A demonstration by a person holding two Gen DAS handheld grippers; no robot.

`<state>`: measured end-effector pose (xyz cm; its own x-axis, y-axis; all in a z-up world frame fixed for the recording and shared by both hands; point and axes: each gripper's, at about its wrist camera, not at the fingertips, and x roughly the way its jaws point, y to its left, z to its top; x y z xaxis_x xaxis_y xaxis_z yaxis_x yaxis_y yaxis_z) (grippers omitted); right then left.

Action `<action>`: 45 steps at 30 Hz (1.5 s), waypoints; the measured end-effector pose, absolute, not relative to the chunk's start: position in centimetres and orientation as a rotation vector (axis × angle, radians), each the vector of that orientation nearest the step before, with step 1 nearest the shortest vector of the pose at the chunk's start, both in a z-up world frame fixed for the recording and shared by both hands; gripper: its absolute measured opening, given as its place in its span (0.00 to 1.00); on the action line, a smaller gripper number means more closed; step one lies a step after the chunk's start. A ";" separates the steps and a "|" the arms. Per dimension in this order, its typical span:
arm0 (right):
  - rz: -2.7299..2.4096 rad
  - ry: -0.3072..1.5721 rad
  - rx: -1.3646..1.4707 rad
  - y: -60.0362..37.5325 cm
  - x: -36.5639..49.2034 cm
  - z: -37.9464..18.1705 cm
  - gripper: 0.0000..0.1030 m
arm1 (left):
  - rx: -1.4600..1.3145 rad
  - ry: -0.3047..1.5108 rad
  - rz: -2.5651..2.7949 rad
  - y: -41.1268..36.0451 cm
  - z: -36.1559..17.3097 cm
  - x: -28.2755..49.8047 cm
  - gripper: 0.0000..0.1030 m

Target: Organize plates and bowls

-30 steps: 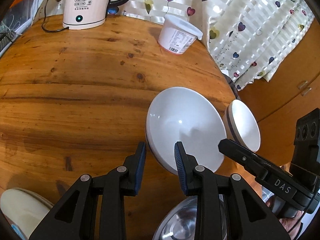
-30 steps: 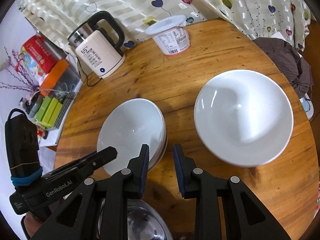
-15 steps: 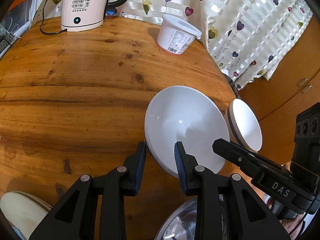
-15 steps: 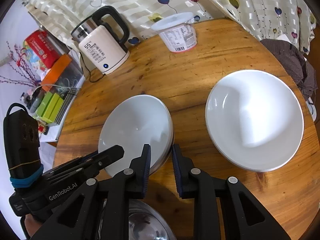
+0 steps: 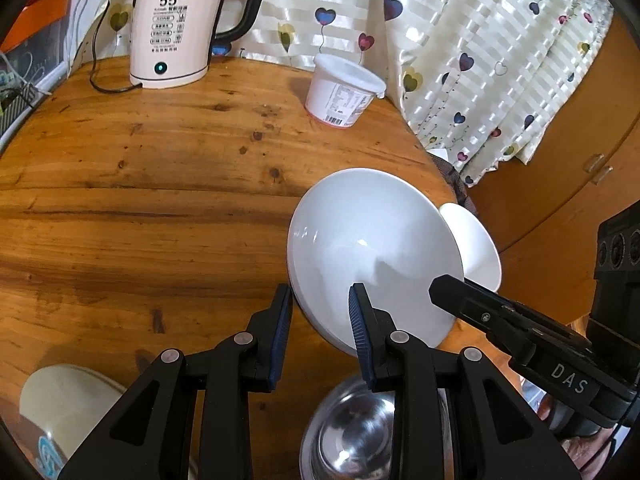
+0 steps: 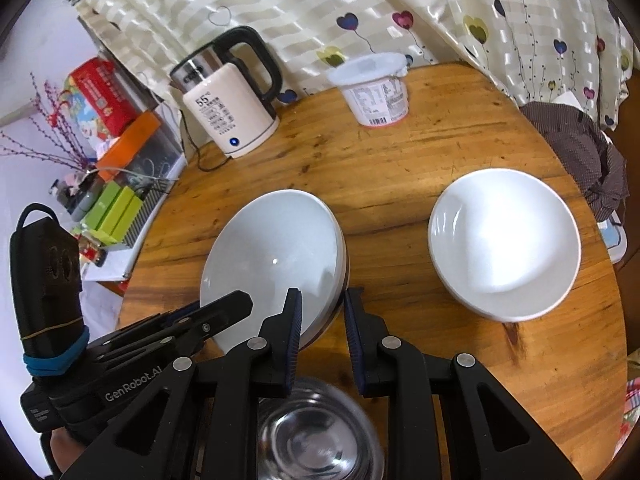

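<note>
The kettle (image 5: 176, 28) near the far edge of the surface shows "55°C" in dark digits on its cream body; the rows of small print under the number are too fine to read. The right gripper (image 5: 448, 292), seen from the left wrist view, bears "DAS" in pale letters on its black arm. The left gripper (image 6: 236, 304), seen from the right wrist view, bears "GenRobot.AI" on its black body. The white tub (image 6: 374, 92) by the far edge carries a printed label and a barcode, neither legible.

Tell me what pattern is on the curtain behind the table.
Cream stripes with colourful hearts on the curtain; clearest in the right wrist view.
</note>
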<state>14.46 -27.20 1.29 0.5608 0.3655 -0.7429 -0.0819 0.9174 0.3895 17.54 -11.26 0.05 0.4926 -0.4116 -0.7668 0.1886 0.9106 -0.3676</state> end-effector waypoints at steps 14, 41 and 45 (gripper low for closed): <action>0.255 0.913 0.336 -27.3 9.5 3.3 0.20 | -0.204 0.979 -0.391 -12.0 1.7 13.1 0.29; 0.229 1.002 0.370 -28.0 2.8 0.3 0.20 | -0.168 1.055 -0.408 -12.8 0.0 6.9 0.29; 0.225 1.016 0.374 -27.9 2.7 -0.1 0.20 | -0.160 1.079 -0.409 -12.9 -0.7 6.9 0.29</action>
